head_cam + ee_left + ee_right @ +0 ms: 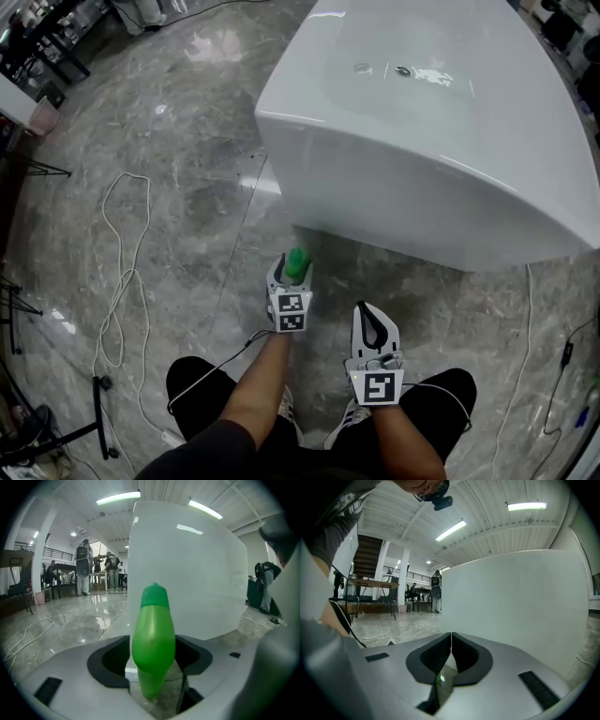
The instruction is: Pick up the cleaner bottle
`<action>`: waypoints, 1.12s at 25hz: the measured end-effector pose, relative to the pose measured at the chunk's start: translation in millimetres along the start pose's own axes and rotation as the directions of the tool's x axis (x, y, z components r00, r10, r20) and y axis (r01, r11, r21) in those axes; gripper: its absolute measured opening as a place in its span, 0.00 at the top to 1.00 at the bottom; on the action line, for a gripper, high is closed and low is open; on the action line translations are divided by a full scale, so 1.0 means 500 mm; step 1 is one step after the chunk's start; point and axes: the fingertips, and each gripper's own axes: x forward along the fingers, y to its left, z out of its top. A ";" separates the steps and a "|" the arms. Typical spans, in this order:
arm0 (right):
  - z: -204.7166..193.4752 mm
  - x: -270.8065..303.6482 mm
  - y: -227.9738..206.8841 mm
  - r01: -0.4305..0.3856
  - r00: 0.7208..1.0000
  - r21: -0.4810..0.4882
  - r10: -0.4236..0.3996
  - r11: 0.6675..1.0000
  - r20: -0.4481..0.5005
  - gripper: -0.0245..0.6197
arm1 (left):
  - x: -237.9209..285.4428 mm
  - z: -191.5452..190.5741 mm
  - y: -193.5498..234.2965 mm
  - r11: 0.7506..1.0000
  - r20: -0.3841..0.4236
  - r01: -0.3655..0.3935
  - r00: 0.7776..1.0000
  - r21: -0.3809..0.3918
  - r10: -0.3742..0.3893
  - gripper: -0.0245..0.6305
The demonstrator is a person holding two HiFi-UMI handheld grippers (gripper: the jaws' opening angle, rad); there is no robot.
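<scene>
A green cleaner bottle (297, 264) with a green cap stands upright on the grey marble floor, just in front of the white bathtub (422, 141). My left gripper (292, 273) is low at the bottle, its jaws spread wide on either side of it. In the left gripper view the bottle (153, 648) fills the gap of the left gripper (152, 665), and I see no pad pressing on it. My right gripper (373, 325) hangs to the right, nearer the person's legs. In the right gripper view the right gripper (451, 645) has its jaws together and holds nothing.
The bathtub (187, 569) rises close behind the bottle. A white cable (122, 272) loops over the floor at the left, beside a black stand leg (98, 412). Another cable (525, 347) trails at the right. People stand far off by tables (89, 573).
</scene>
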 end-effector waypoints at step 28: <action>0.278 -0.045 -0.090 0.036 0.996 -0.011 -0.036 0.999 -0.085 0.93 | -0.204 0.384 -0.072 1.000 0.034 0.023 0.999 0.018 -0.024 0.68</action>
